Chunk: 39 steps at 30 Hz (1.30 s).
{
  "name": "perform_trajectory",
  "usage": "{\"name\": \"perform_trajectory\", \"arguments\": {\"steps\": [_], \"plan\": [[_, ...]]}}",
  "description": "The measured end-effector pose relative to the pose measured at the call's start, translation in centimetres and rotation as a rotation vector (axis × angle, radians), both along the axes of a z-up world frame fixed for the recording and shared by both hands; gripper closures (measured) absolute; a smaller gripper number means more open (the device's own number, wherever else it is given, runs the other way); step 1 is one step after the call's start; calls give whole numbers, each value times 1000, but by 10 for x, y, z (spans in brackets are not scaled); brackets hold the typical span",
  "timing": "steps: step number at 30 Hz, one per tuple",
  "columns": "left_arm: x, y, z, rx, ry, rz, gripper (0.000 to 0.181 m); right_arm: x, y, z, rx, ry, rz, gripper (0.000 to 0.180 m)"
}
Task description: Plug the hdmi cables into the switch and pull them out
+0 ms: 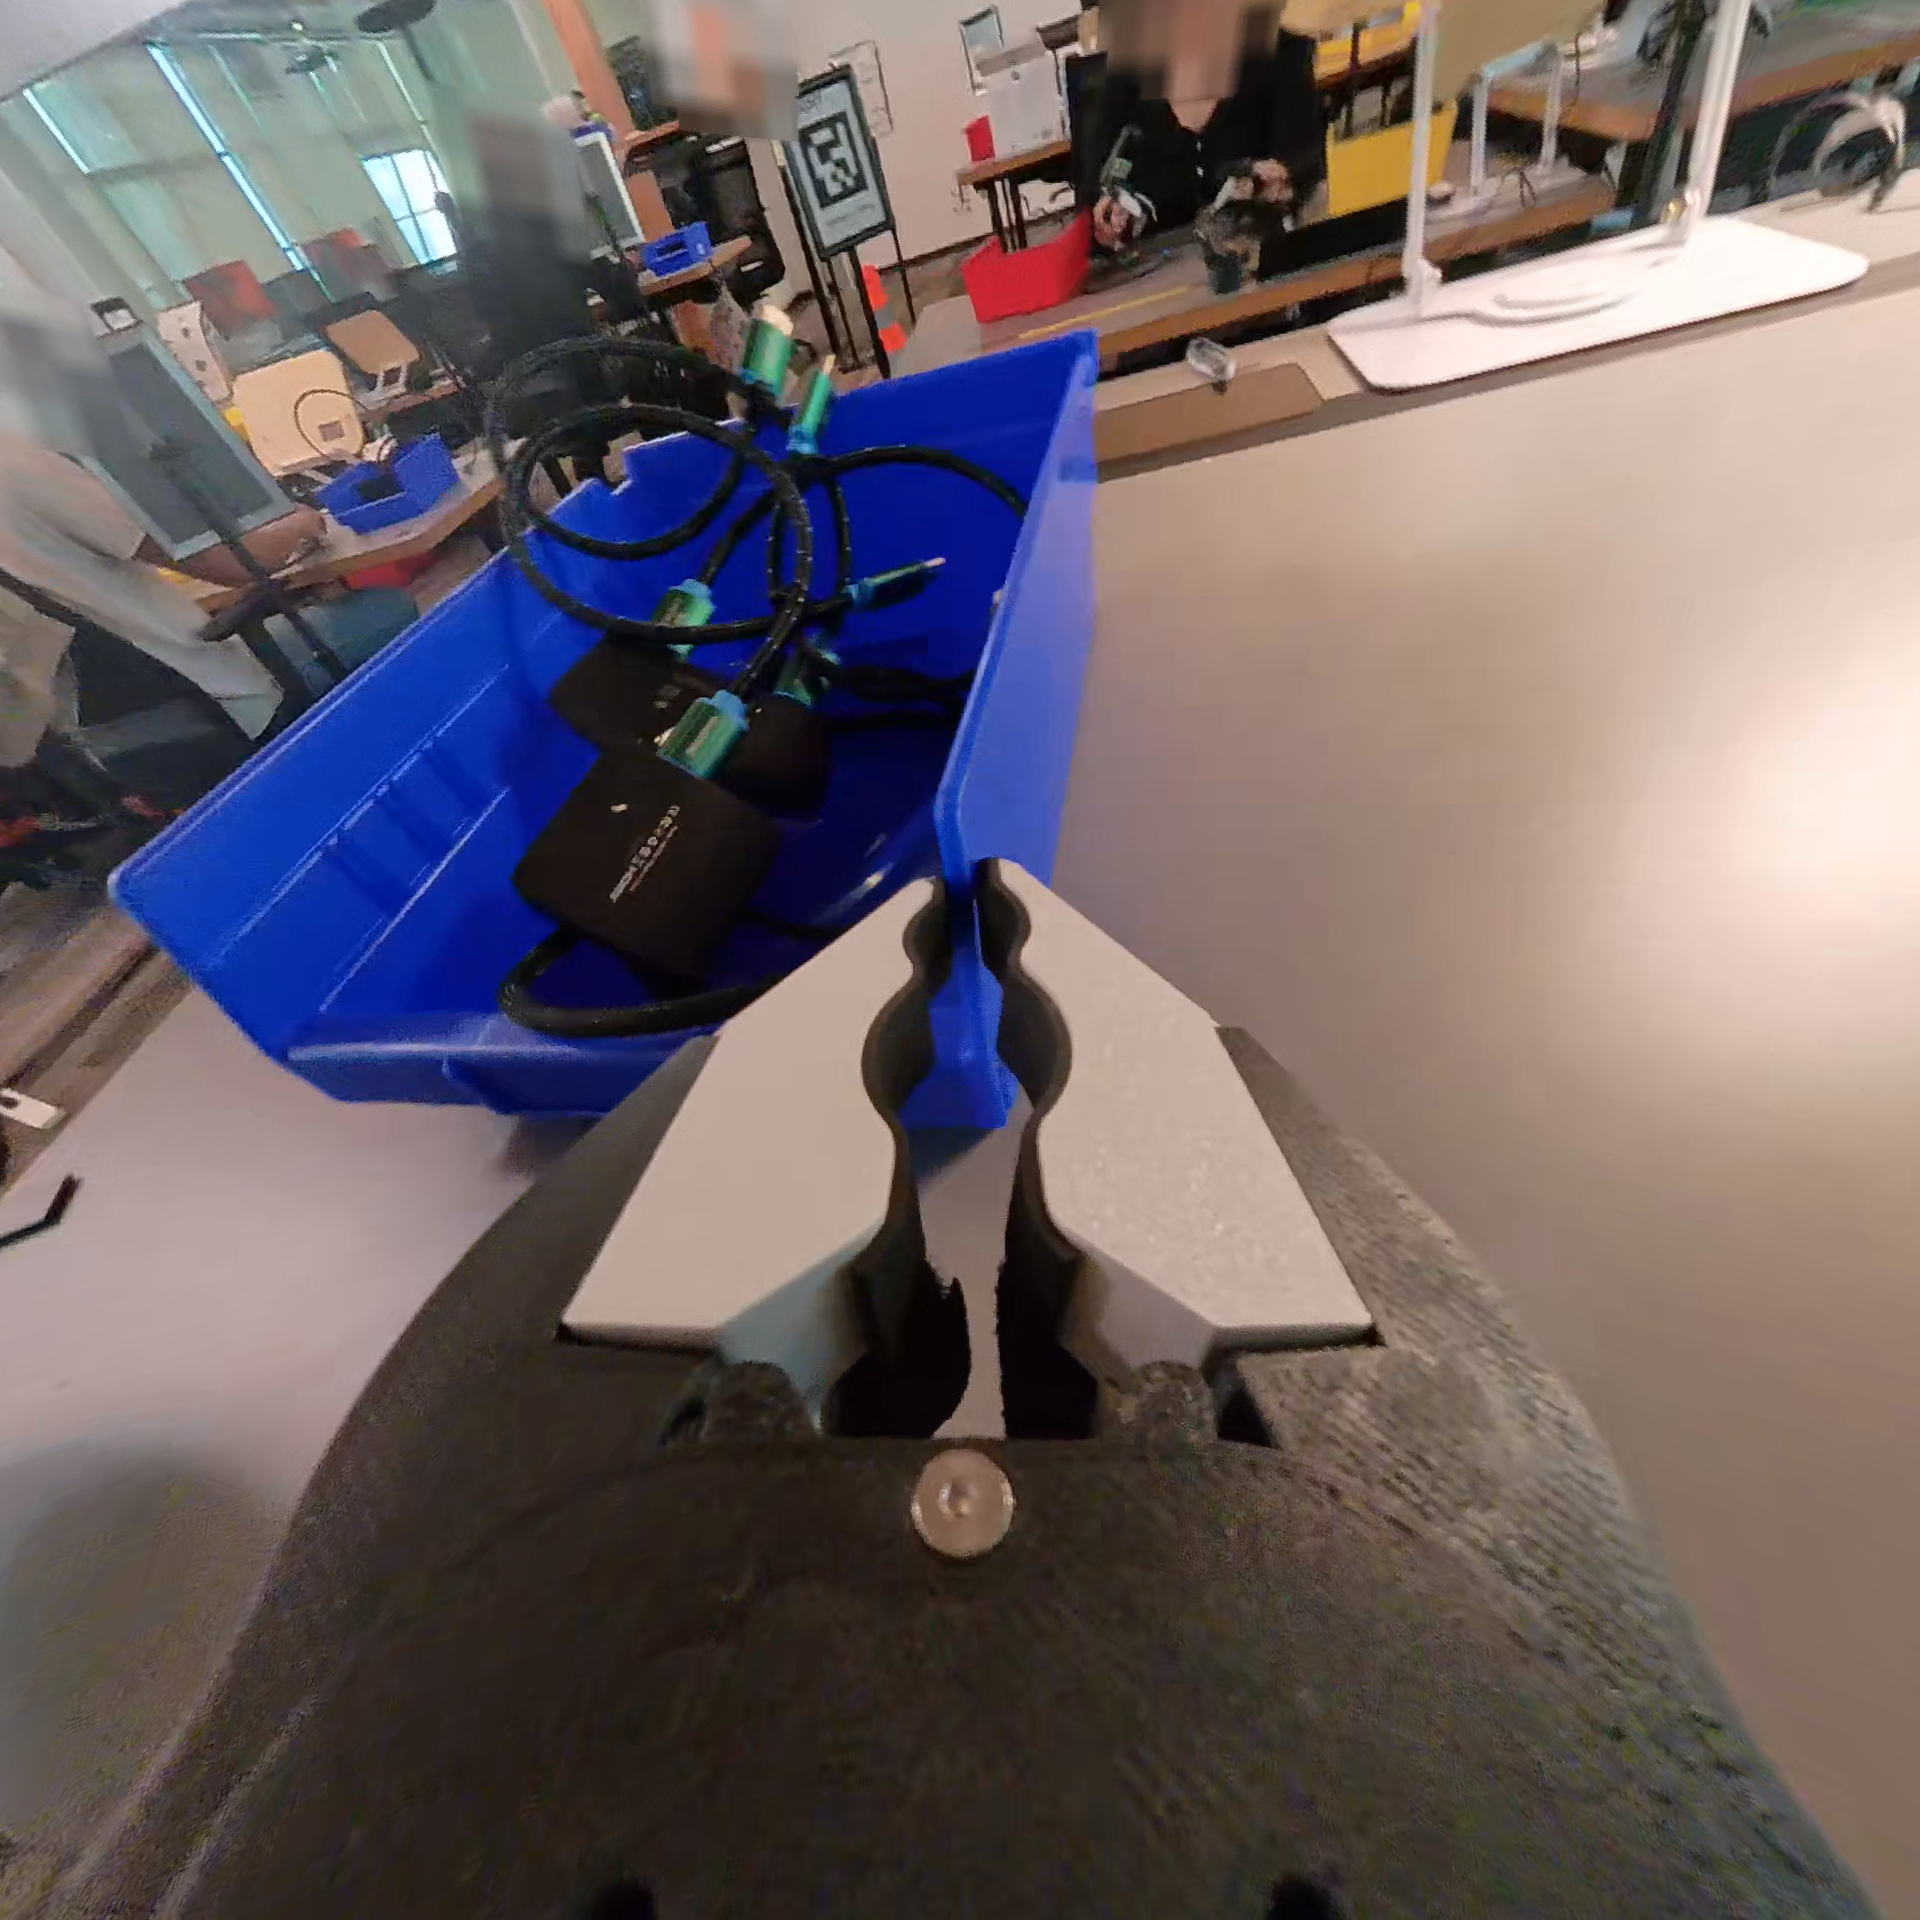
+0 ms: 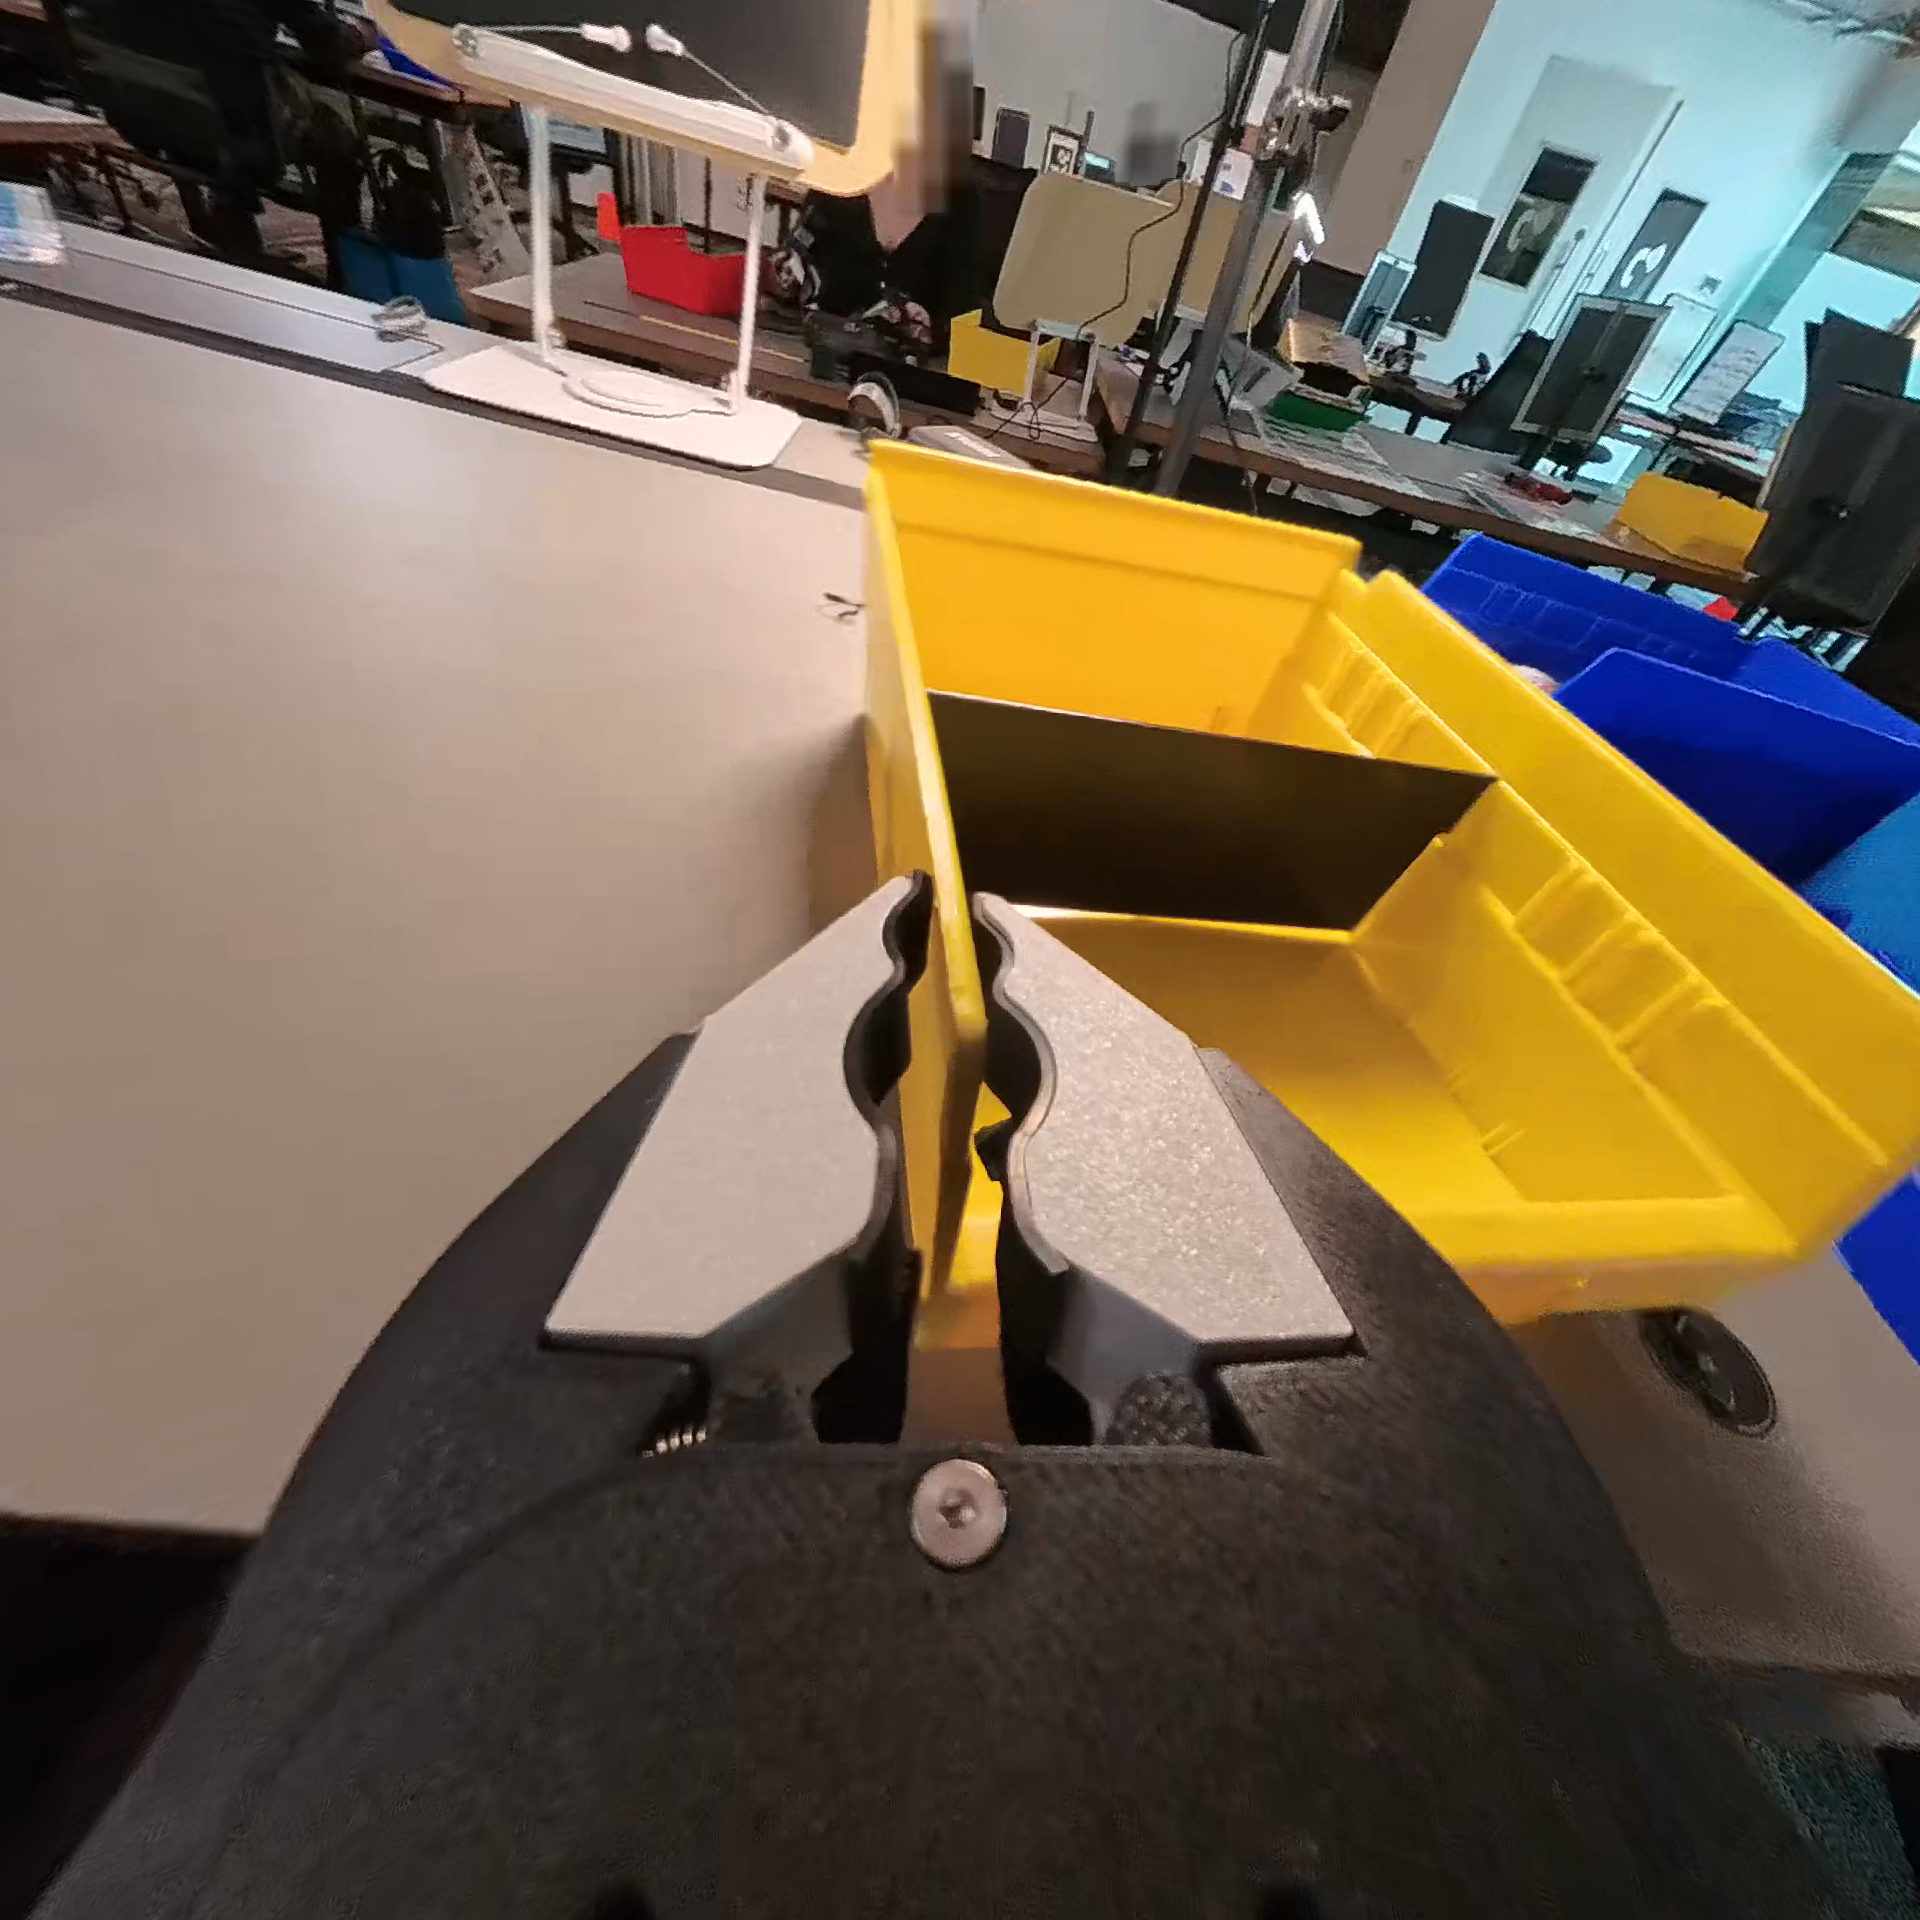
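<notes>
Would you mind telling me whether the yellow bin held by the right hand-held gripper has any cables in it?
No, the yellow bin shows only a black divider inside, with no cables.

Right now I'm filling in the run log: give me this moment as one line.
left gripper: shut on blue bin wall | right gripper: shut on yellow bin wall | cables, switches: in blue bin, untouched

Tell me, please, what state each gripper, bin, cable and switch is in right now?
Left gripper: shut on the blue bin's side wall.
Blue bin: tilted, holding the cables and switches.
HDMI cables: loosely coiled in the bin, several plug ends free.
Switches: lying in the bin under the cables.
Right gripper: shut on the yellow bin's side wall.
Yellow bin: tilted; black divider inside, near compartment empty.
</notes>
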State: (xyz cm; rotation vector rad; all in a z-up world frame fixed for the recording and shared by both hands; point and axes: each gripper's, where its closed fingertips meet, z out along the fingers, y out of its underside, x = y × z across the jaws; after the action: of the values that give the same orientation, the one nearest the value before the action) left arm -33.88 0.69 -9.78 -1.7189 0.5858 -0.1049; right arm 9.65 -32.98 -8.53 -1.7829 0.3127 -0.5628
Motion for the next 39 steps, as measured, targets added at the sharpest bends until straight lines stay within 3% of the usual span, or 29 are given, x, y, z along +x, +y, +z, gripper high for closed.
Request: {"name": "perform_trajectory", "arguments": {"steps": [6,13,17,23,31,39], "plan": [[-39,21,2,6,-33,77,174,52,28,-1,-34,-25,-72,178],[-72,61,-2,-55,-60,124,173,104,60,-2,-49,3,-16,177],[-70,60,-2,-49,-91,168,173,121,64,-2,-8,28,25,177],[-46,38,-2,-33,-99,179,176,127,47,-2,30,27,-35,176],[-21,53,-2,-56,-156,202,176,134,49,-2,31,8,-70,178],[-61,68,-2,-66,-208,281,174,126,49,-2,22,-15,-50,177]]}}
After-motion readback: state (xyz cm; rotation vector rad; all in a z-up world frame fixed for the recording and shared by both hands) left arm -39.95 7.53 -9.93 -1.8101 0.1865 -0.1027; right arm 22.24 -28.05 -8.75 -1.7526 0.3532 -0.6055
